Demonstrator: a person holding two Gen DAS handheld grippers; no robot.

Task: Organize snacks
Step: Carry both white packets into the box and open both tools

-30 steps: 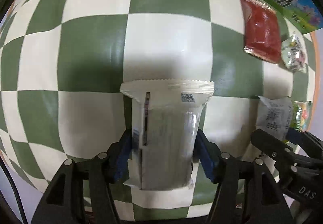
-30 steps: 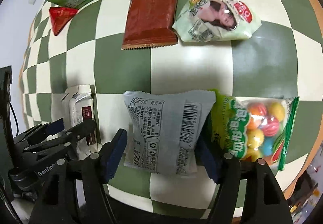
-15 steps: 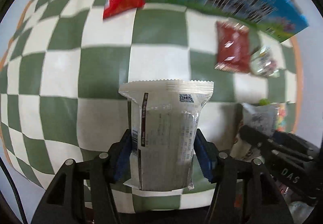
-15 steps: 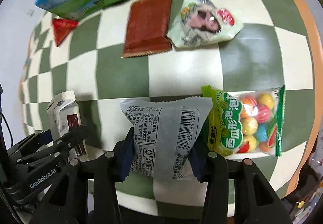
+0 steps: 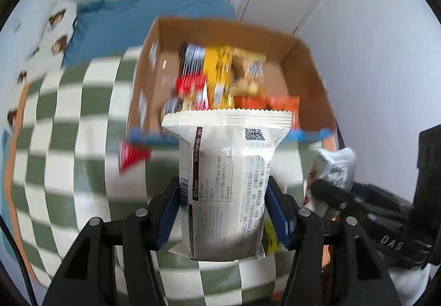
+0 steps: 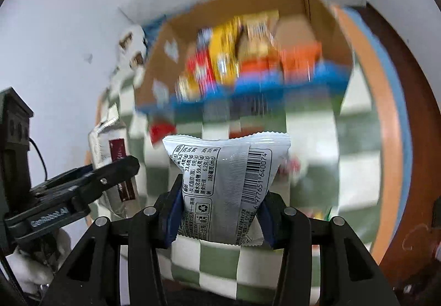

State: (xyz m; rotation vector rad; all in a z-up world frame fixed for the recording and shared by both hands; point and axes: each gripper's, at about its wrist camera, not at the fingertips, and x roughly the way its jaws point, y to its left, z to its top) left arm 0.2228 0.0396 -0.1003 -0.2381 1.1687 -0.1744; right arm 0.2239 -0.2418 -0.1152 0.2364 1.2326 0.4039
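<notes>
Left tongs [image 5: 223,212] clenched on a white snack packet [image 5: 224,182], held upright clear of the checkered counter [image 5: 71,124]; right tongs [image 6: 219,212] clenched on a grey snack pouch [image 6: 226,184], barcode facing the camera, likewise raised; both face an open cardboard box [image 5: 308,77] standing on the counter, holding blurred yellow, red and orange packets; a small red packet [image 5: 132,154] lies on the counter just before the box.
</notes>
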